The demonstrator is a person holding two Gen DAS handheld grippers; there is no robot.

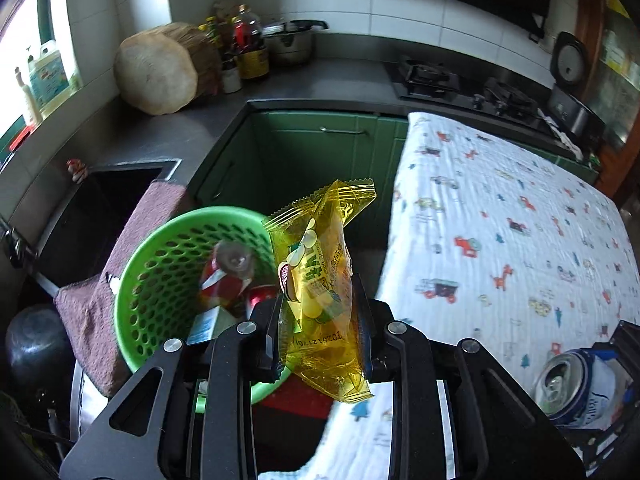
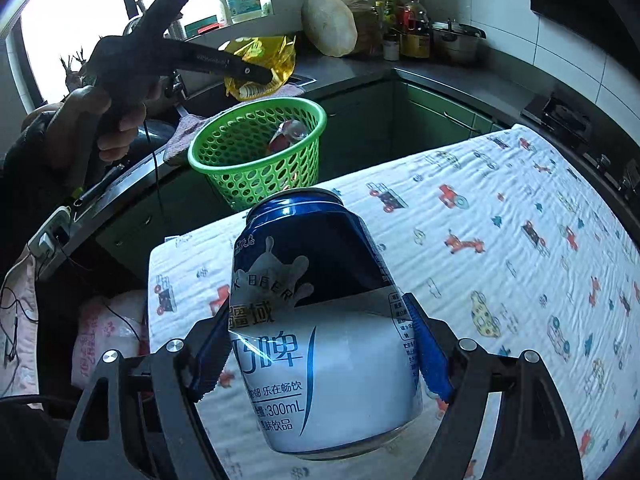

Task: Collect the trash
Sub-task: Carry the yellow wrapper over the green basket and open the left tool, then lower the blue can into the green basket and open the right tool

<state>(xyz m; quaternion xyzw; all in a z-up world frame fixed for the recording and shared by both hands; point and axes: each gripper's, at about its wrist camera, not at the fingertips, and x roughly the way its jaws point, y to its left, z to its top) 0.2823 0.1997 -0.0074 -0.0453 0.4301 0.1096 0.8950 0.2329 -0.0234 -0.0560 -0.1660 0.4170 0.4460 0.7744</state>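
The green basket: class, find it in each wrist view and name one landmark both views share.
Left wrist view: the green basket sits lower left, beside the yellow wrapper held in the left claw.
Right wrist view: upper centre, beyond the blue-and-white can gripped by the right claw.
Shared landmark: the printed cloth.

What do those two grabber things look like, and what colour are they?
Both are black metal with silver round bolts. The right gripper has blue ridged pads on its fingers. The left gripper has a pistol-style handle, held by a bare hand with a dark sleeve, and a thin black cable hangs below it.
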